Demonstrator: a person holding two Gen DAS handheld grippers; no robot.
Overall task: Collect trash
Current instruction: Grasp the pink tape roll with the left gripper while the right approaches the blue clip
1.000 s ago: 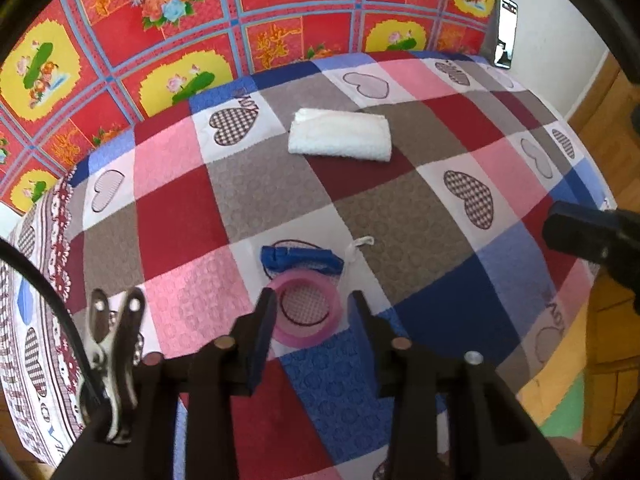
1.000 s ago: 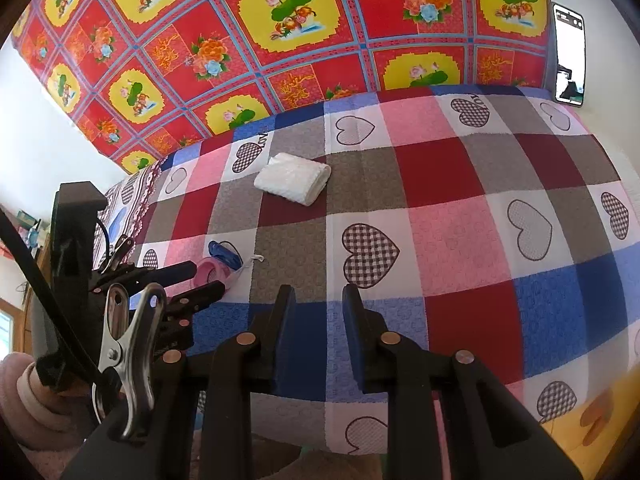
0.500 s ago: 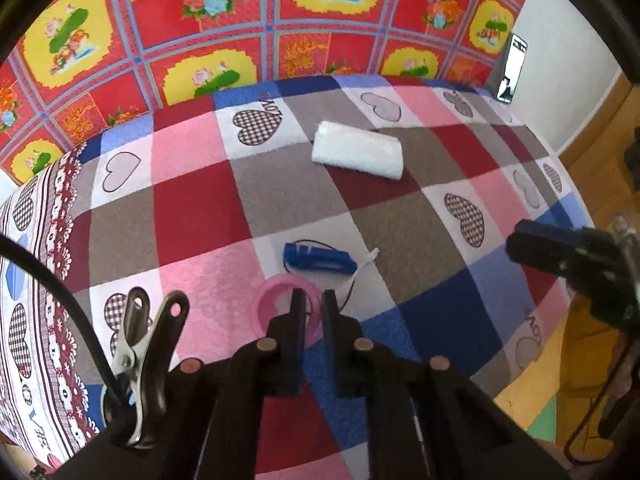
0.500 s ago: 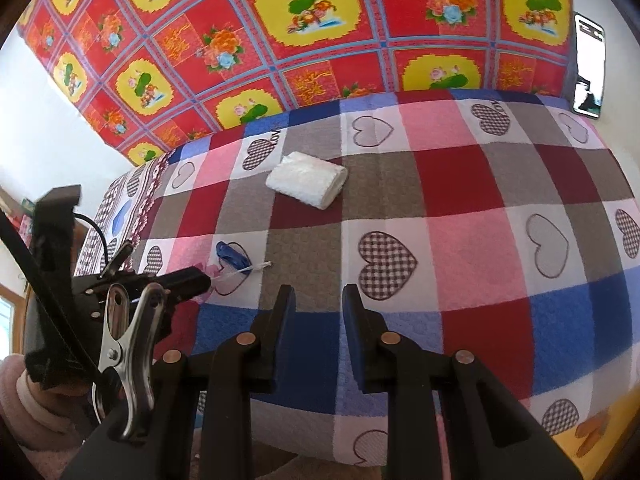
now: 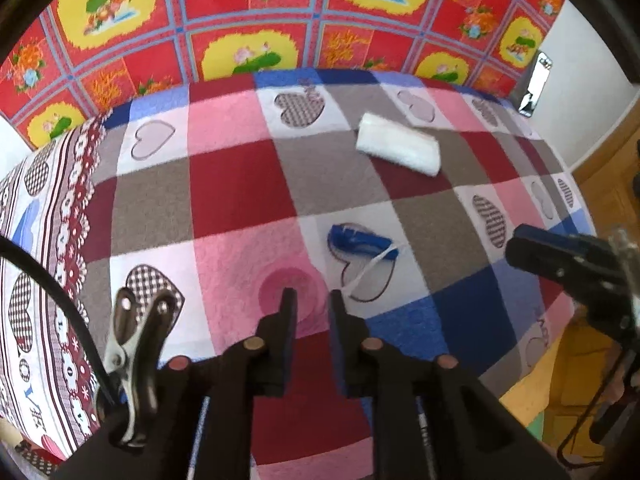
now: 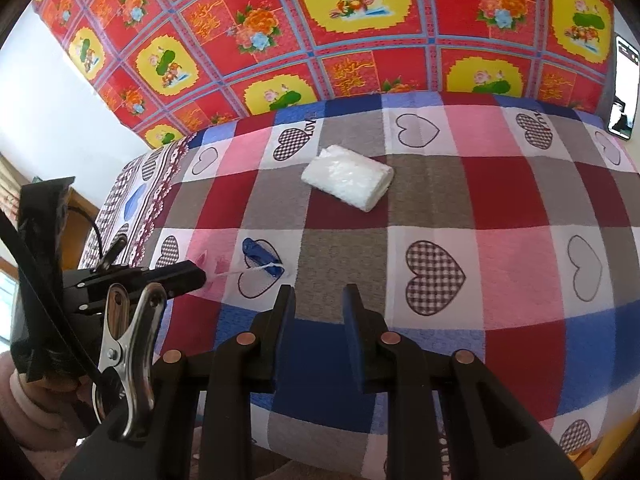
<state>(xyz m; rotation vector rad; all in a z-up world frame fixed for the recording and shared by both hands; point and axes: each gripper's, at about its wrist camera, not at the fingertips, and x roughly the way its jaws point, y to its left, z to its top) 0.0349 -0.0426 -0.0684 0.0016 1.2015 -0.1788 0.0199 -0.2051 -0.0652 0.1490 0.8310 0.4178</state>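
Note:
A pink tape ring [image 5: 276, 288] lies on the checked bed cover, just ahead of my left gripper [image 5: 312, 300]. The left fingers stand a narrow gap apart over the ring's near right edge; whether they pinch it is unclear. A blue wrapper [image 5: 360, 240] with a white string lies just beyond the ring; it also shows in the right wrist view [image 6: 262, 258]. A white folded packet [image 5: 400, 148] lies farther back, also seen in the right wrist view [image 6: 348, 180]. My right gripper [image 6: 318, 304] is open and empty above the cover, right of the left one.
The checked heart-pattern cover [image 6: 480, 208] spans the bed. A red and yellow flowered cloth [image 6: 360, 32] hangs behind it. A phone [image 6: 624, 88] leans at the far right. The bed's edge and wooden floor [image 5: 608, 152] show at right.
My left gripper closed from wide open around the pink ring to a narrow gap, and its view swung left. The right gripper stayed open and rose slightly.

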